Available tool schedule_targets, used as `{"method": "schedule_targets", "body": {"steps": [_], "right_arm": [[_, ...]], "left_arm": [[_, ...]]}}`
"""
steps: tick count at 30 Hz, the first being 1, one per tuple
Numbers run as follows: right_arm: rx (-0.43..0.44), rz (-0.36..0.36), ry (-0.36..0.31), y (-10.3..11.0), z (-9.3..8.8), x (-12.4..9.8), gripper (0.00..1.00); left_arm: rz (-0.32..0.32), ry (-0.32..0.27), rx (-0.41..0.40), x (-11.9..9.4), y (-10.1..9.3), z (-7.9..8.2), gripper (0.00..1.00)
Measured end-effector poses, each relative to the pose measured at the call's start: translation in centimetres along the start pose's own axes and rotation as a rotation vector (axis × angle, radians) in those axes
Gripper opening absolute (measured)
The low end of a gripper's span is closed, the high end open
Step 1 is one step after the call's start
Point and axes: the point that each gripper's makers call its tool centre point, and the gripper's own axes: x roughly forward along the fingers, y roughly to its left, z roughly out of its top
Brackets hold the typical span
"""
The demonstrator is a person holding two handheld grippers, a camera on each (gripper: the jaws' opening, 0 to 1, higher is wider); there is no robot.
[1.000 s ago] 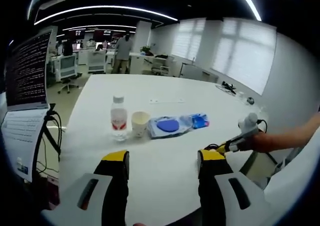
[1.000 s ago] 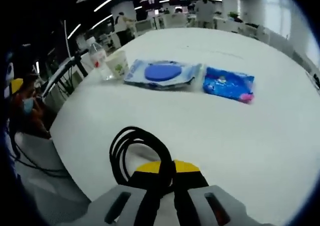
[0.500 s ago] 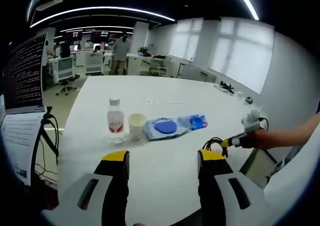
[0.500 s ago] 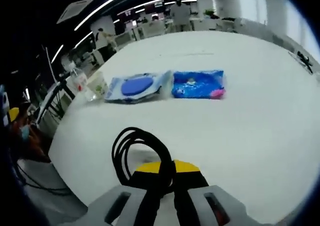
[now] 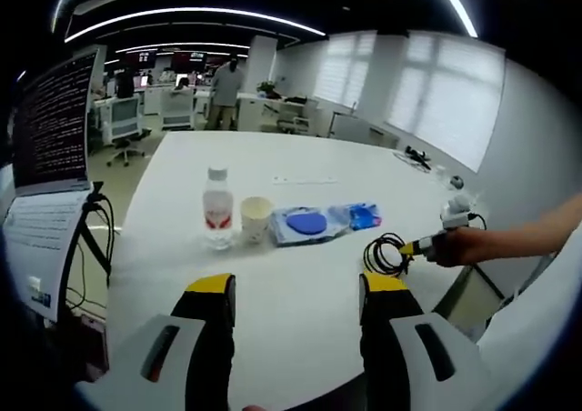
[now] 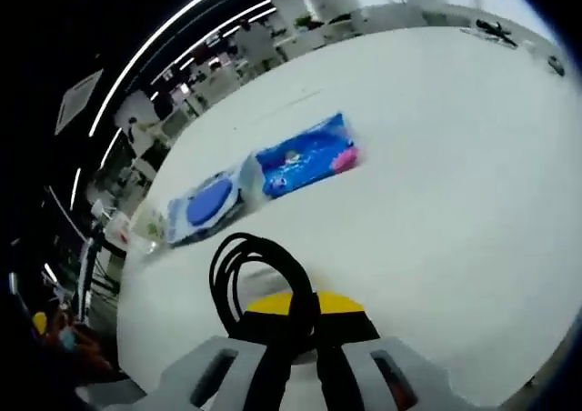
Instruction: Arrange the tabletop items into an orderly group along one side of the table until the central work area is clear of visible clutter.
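Right gripper view first: the right gripper (image 6: 293,313) has its yellow-tipped fingers (image 6: 341,304) pinched tight on a coiled black cable (image 6: 259,275), the loops standing up just past the tips, over the white worktop (image 6: 455,184). Beyond the coil lies a blue packet (image 6: 305,162), and touching its end, a clear pouch with a blue disc (image 6: 207,204). Further along the same line sit a paper cup (image 6: 148,225) and a bottle, both small and blurred at the edge.

Over to the left gripper view: the left gripper (image 5: 296,293) has its fingers (image 5: 211,293) spread wide apart, nothing between them, low over the near edge of the worktop. To the right, a hand (image 5: 459,245) brings the right gripper in with the black cable dangling off its tip. Mid-worktop, the row reads clearly: water bottle (image 5: 217,220) upright, paper cup just beside it, then the pouch, then the blue packet. Far behind, a monitor (image 5: 55,125) on the left, and a person (image 5: 223,93) standing among office desks.
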Motion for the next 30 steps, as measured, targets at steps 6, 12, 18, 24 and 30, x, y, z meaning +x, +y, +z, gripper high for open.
{"method": "schedule_targets", "body": {"steps": [6,12,18,24,30], "right_arm": [[0.060,-0.028,-0.007,-0.2,1.0,0.9,0.04],[0.111,-0.044,-0.004,0.3,2.4,2.9,0.04],[0.132,-0.070,0.021,0.1,1.7,3.2,0.04],[0.127,-0.082,0.033,0.1,1.6,3.3,0.06],[0.110,-0.078,0.019,0.2,1.7,2.8,0.06]], "left_arm": [[0.012,-0.009,0.000,-0.2,-0.1,0.3,0.54],[0.026,-0.010,-0.018,-0.9,0.0,-0.2,0.55],[0.043,-0.011,-0.035,-1.4,0.3,-0.5,0.54],[0.050,-0.012,-0.041,-1.5,0.5,-0.7,0.55],[0.053,-0.015,-0.042,-1.5,0.8,-0.5,0.55]]}}
